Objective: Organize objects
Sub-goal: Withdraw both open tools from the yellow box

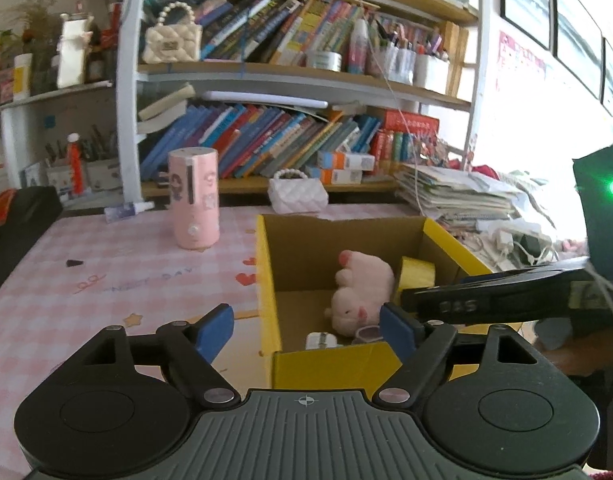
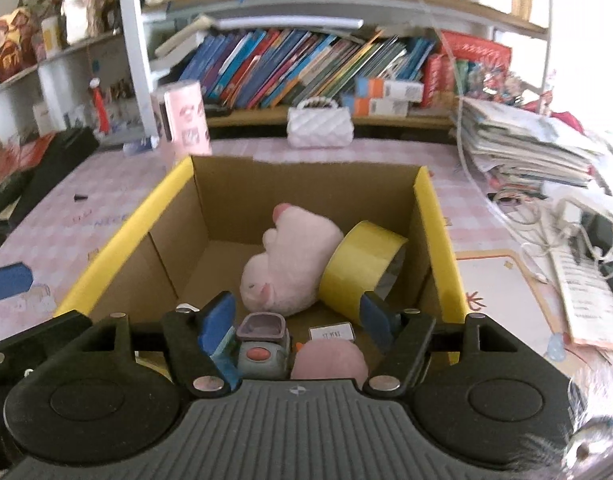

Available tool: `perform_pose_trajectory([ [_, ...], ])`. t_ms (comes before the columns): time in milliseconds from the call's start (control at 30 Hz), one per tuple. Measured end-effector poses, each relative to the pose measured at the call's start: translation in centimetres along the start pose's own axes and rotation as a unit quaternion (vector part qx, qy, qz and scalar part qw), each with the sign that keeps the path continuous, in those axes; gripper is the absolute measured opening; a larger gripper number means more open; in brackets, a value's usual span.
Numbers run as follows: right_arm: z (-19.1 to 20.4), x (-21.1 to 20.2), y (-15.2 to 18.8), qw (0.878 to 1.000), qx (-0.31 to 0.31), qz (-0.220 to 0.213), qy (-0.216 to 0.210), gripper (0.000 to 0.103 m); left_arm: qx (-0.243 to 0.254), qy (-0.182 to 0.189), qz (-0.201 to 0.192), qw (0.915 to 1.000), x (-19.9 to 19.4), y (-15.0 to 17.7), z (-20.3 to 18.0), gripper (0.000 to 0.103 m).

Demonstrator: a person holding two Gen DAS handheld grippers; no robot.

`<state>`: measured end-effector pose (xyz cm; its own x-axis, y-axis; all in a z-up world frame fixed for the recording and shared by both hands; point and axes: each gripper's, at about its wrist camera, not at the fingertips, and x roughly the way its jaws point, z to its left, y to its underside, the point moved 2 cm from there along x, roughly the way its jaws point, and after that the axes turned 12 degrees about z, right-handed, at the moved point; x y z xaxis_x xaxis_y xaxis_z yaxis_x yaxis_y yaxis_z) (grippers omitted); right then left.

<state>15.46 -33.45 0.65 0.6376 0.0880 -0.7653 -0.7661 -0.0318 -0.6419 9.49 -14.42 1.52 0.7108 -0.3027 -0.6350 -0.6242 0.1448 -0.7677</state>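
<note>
An open cardboard box with yellow outer walls [image 1: 266,280] [image 2: 126,232] stands on the pink checked tablecloth. A pink plush toy [image 1: 362,288] [image 2: 290,260] lies in it beside a yellow tape roll [image 1: 416,272] [image 2: 358,268]. At the box's near end sit a small grey toy with a red button [image 2: 262,344], a pink rounded thing [image 2: 330,360] and a white labelled item [image 2: 331,333]. My left gripper [image 1: 306,328] is open at the box's near left corner, holding nothing. My right gripper [image 2: 297,320] is open over the box's near end, its pads clear of the grey toy.
A pink cylinder [image 1: 194,198] and a white quilted purse [image 1: 298,196] stand on the table behind the box. Bookshelves rise at the back. A stack of papers [image 1: 458,196] and cables lie to the right, and a black object [image 1: 22,216] sits at the left edge.
</note>
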Motion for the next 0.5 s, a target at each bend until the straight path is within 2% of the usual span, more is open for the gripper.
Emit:
perform_pose_trajectory([
  [300,1.9,-3.7,2.1,0.998,0.038,-0.037,0.032,0.073,-0.018,-0.018,0.007,0.9996,-2.7,1.9,2.9,0.083],
  [500,4.5,-5.1,4.5,0.997,0.048,-0.034,0.044,0.080,-0.028,-0.057,0.023,0.9977,-4.3,3.4,4.9,0.089],
])
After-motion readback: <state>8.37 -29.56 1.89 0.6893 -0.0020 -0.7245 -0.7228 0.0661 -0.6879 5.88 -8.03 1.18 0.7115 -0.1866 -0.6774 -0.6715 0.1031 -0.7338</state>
